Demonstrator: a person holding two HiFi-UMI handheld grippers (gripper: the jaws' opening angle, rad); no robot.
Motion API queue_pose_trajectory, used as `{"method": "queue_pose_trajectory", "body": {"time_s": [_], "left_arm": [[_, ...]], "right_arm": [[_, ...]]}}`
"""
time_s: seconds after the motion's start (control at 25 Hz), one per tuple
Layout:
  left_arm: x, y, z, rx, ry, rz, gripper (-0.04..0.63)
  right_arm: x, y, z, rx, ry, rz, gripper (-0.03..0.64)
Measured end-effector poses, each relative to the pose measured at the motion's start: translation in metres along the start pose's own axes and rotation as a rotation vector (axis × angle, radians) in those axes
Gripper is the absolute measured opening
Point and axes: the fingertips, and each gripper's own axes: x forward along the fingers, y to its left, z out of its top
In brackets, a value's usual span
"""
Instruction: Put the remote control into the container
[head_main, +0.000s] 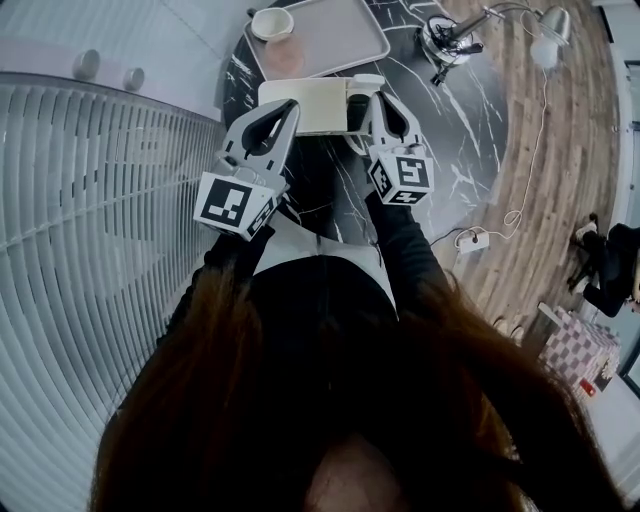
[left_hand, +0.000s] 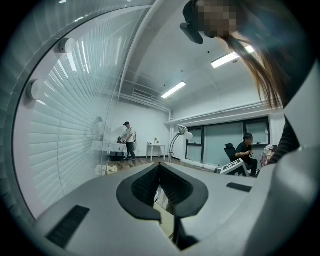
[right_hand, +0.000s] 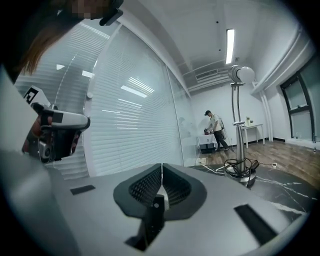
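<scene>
In the head view a white box-like container (head_main: 315, 105) sits on the black marble table (head_main: 450, 110). My left gripper (head_main: 291, 105) is shut on the container's left edge, and in the left gripper view the cream wall (left_hand: 167, 215) shows in the gap below the closed jaws (left_hand: 160, 165). My right gripper (head_main: 372, 98) is at the container's right end, shut on the dark remote control (head_main: 357, 110). In the right gripper view the remote (right_hand: 152, 217) hangs down as a thin black slab from between the closed jaws (right_hand: 161, 167).
A grey tray (head_main: 345, 30) with a white cup (head_main: 271, 22) lies just beyond the container. A lamp base with coiled cable (head_main: 445, 38) stands at the table's far right. A glass wall with blinds (head_main: 90, 230) runs along the left. A power strip (head_main: 472, 240) lies on the wooden floor.
</scene>
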Motion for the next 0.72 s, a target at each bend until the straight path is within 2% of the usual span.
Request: {"method": "queue_pose_trajectory", "body": {"time_s": [0.4,0.72], "left_arm": [[0.024,-0.008,0.01,0.023,-0.03,-0.041,-0.002],[0.057,-0.049,0.019,0.024,-0.057,-0.144,-0.002]], "right_arm": [[-0.033,-0.012,0.072,-0.043,-0.146,-0.03,0.018],[-0.088,-0.035,0.099,-0.036,-0.2,-0.097,0.017]]}}
